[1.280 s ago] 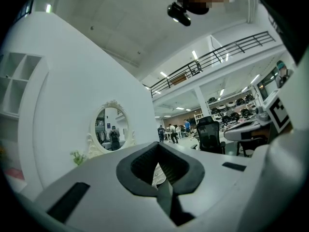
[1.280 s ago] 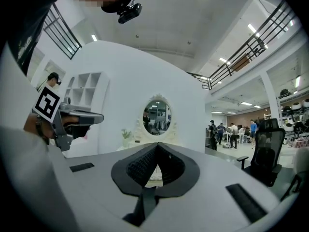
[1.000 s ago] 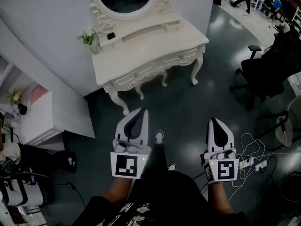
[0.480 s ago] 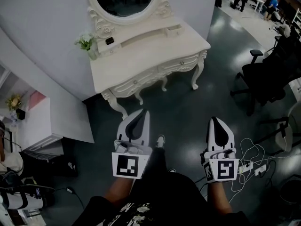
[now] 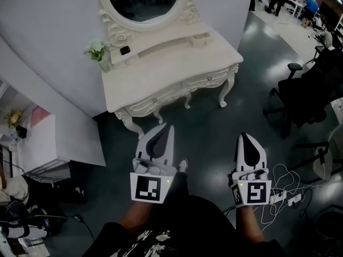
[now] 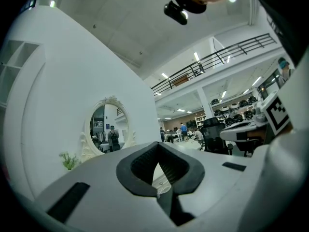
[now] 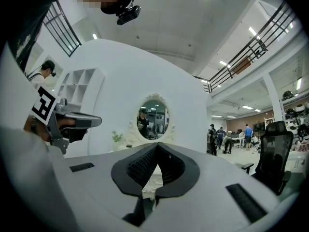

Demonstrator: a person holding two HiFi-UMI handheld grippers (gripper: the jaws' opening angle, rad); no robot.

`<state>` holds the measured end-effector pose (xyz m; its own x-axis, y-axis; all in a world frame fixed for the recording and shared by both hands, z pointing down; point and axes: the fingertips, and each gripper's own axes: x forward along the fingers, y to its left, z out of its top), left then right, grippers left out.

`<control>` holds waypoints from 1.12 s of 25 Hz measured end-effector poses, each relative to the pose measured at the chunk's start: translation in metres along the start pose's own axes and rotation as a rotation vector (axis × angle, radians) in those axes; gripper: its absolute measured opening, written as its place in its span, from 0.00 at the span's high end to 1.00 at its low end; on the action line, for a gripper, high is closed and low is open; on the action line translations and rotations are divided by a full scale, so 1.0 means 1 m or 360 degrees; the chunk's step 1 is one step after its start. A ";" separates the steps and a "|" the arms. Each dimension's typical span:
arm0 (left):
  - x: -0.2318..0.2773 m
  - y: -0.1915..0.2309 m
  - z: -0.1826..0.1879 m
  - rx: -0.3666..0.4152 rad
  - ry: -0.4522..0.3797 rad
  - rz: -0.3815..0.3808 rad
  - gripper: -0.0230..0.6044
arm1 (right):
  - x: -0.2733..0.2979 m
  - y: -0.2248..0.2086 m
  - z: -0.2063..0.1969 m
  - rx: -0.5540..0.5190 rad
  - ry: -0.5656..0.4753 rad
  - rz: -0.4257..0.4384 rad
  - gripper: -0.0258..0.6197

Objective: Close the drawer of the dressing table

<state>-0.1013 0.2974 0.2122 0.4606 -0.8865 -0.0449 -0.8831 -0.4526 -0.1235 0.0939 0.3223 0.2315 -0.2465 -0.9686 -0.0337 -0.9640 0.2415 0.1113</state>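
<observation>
Though askew, dressing table (image 5: pixel 166 63) lengthwise left-to-right, drawer fronts (image 5: pixel 185 85) toward the person (image 5: pixel 177 229).

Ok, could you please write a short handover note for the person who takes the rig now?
Left gripper: shut, empty.
Right gripper: shut, empty.
Dressing table: ahead against the wall, well apart from both grippers.
Done: nothing, the table is not yet touched.
Left: walk up and find the open drawer. The small upper drawer on the right seems to stick out, but this is not certain from here. Push it shut.
</observation>
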 end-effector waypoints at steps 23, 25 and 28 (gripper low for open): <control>0.096 0.050 -0.008 -0.0078 0.0004 -0.0156 0.96 | 0.093 -0.010 0.009 -0.0025 0.0026 -0.0079 0.96; 0.106 0.054 -0.012 -0.0089 0.0002 -0.0174 0.96 | 0.102 -0.014 0.005 -0.0019 0.0039 -0.0093 0.96; 0.120 0.064 -0.021 -0.0093 0.0021 -0.0179 0.96 | 0.119 -0.012 0.000 -0.0018 0.0047 -0.0094 0.96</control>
<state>-0.1046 0.1603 0.2199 0.5559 -0.8310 -0.0207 -0.8299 -0.5535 -0.0693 0.0763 0.2041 0.2258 -0.1861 -0.9825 -0.0110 -0.9755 0.1834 0.1214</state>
